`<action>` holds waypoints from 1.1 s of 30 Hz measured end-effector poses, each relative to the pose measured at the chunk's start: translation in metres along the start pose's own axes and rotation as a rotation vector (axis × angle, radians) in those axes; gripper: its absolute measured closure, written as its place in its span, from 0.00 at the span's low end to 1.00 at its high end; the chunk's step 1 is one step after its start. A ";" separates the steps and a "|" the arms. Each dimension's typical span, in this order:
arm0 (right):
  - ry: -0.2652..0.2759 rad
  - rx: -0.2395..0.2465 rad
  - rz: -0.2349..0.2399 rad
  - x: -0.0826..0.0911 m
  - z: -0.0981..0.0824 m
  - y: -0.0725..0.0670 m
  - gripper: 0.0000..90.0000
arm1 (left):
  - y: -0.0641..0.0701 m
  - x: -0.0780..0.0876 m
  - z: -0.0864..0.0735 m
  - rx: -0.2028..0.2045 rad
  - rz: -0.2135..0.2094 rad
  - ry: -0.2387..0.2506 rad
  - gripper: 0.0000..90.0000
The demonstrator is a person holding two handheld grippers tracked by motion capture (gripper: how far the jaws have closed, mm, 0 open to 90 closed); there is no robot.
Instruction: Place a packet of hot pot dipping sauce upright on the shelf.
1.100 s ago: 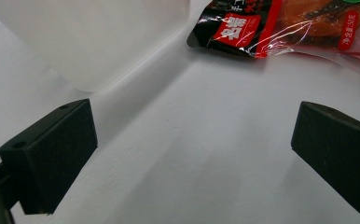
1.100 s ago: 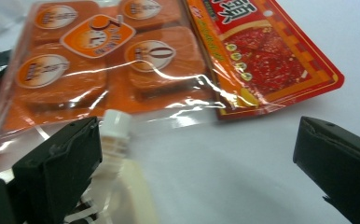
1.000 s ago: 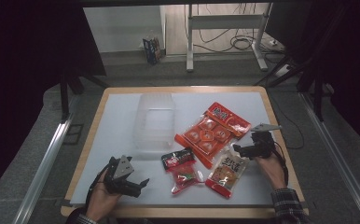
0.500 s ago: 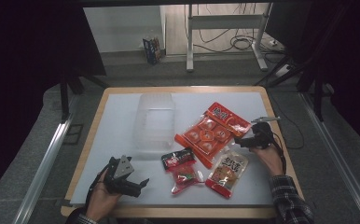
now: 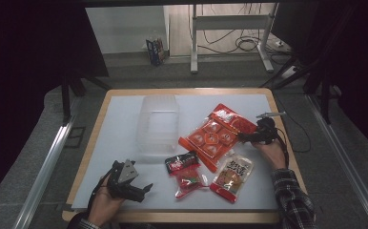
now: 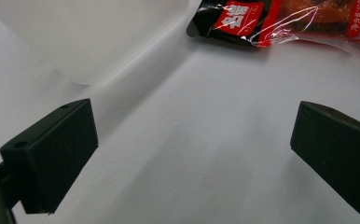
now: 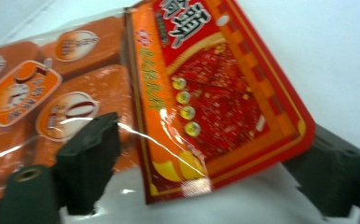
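A large orange and red snack pack [image 5: 215, 136] lies flat at the middle right of the white table top [image 5: 120, 119]. My right gripper [image 5: 246, 137] is at the pack's right edge, pointing left. In the right gripper view the red printed corner of the pack [image 7: 206, 93] lies between the jaws of the right gripper [image 7: 213, 154]. Those jaws have just been closing, and they still stand apart without pressing on it. My left gripper [image 5: 141, 191] rests at the front left, open. The left gripper [image 6: 192, 140] has bare table between its jaws.
A clear plastic container [image 5: 159, 125] stands left of the big pack. A small black and red packet [image 5: 182, 162], a red packet [image 5: 189, 181] and a tan packet [image 5: 232, 174] lie near the front. The left gripper view has the black and red packet [image 6: 243, 18] and the container [image 6: 89, 37] ahead.
My right gripper has moved away from me and leftward, up to the right edge of the orange pack. The left gripper has stayed put.
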State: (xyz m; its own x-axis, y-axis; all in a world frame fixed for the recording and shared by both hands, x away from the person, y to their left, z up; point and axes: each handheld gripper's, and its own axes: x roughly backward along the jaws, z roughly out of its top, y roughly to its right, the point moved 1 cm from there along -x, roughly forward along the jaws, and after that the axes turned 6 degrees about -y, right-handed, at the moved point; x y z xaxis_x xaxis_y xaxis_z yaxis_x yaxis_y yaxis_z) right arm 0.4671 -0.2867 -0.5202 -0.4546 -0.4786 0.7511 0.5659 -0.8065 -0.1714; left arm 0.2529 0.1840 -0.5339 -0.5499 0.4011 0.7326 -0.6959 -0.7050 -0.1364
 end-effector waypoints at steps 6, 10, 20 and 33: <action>-0.016 0.049 -0.005 -0.001 0.016 -0.011 0.34 | 0.001 -0.001 0.000 -0.010 -0.003 -0.007 0.01; -0.040 0.072 0.008 -0.002 0.027 -0.010 0.42 | 0.002 -0.002 0.000 -0.016 -0.002 -0.010 0.01; -0.118 0.181 0.004 -0.010 0.048 -0.013 0.55 | 0.003 -0.003 0.000 -0.029 -0.006 -0.020 0.01; -0.158 0.117 -0.014 -0.033 0.054 0.001 0.54 | 0.004 -0.003 0.000 -0.049 -0.003 -0.030 0.01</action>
State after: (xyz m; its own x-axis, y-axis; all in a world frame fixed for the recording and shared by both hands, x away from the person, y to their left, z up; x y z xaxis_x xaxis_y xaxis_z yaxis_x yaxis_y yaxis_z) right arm 0.5198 -0.2534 -0.5105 -0.3552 -0.3996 0.8451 0.6404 -0.7626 -0.0914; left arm 0.2518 0.1794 -0.5364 -0.5341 0.3847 0.7528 -0.7199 -0.6738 -0.1664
